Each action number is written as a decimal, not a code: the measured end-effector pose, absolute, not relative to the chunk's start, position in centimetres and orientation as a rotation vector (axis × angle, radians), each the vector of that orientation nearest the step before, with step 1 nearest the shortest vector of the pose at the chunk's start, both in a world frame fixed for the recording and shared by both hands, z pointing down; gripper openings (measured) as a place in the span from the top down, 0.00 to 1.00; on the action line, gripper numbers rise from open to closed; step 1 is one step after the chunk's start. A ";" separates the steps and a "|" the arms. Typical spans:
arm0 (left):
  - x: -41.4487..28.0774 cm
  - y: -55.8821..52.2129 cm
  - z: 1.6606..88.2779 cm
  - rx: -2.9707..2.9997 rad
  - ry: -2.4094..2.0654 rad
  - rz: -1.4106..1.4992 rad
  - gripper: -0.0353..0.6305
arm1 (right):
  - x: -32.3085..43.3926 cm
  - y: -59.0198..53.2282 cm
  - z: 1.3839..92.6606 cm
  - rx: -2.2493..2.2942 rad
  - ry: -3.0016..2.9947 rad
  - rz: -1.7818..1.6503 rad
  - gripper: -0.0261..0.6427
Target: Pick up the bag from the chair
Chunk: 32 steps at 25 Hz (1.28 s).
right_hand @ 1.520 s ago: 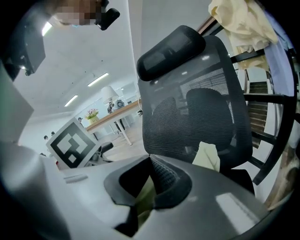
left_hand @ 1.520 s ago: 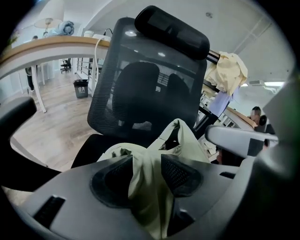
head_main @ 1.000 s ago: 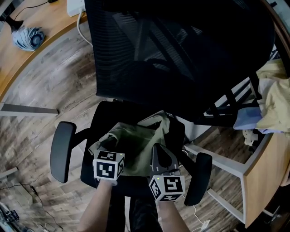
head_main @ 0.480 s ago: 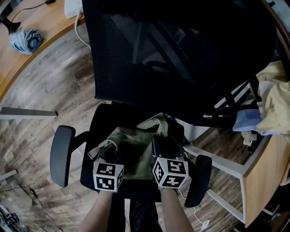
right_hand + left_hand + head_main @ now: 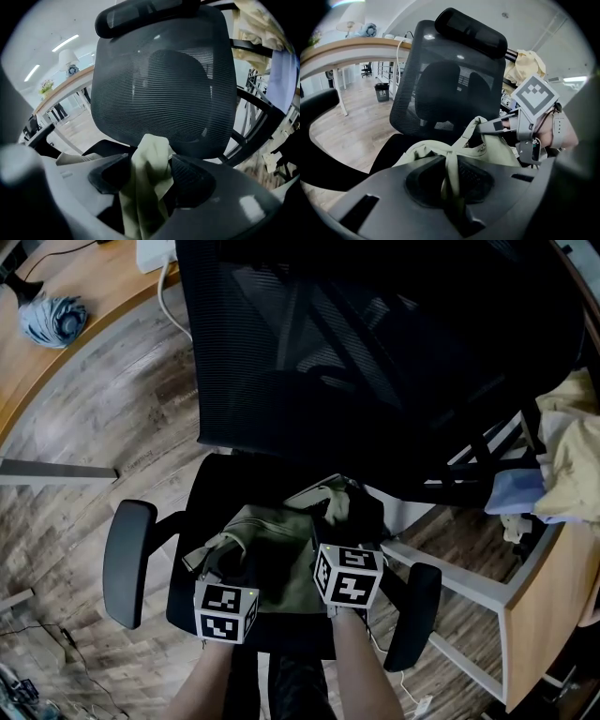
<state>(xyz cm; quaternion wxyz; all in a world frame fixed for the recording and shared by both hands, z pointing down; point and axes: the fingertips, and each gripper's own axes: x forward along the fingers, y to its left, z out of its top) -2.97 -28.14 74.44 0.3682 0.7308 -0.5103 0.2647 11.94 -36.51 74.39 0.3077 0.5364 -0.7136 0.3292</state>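
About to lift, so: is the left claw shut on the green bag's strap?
Shut on it: the left gripper view shows the left claw pinching the thin strap of the olive-green fabric bag, no gap between its jaws.

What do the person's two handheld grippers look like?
The left gripper and right gripper are grey plastic with broad jaws and ribbed black pads; each carries a white cube with black square markers. Forearms show no sleeves. The right's jaws have just been opening, bag fabric between them.
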 end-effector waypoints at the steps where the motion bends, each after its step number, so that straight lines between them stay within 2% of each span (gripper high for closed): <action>1: -2.9 -28.0 74.4 1.882 -1.310 0.679 0.91 | 11.9 -36.5 74.6 1.411 -1.885 0.869 0.52; 3: -2.8 -27.9 74.4 1.891 -1.312 0.680 0.91 | 11.7 -36.4 74.6 1.394 -1.895 0.857 0.54; 8: -2.8 -27.7 74.3 1.894 -1.321 0.672 0.91 | 11.8 -35.7 74.3 1.387 -1.941 0.835 0.72; 16: -2.9 -27.4 73.5 1.901 -1.341 0.635 0.91 | 11.6 -34.3 72.8 1.377 -2.063 0.876 0.84; 32: -3.3 -26.2 69.4 1.911 -1.346 0.529 0.91 | 11.5 -30.2 67.2 1.347 -2.270 0.902 0.86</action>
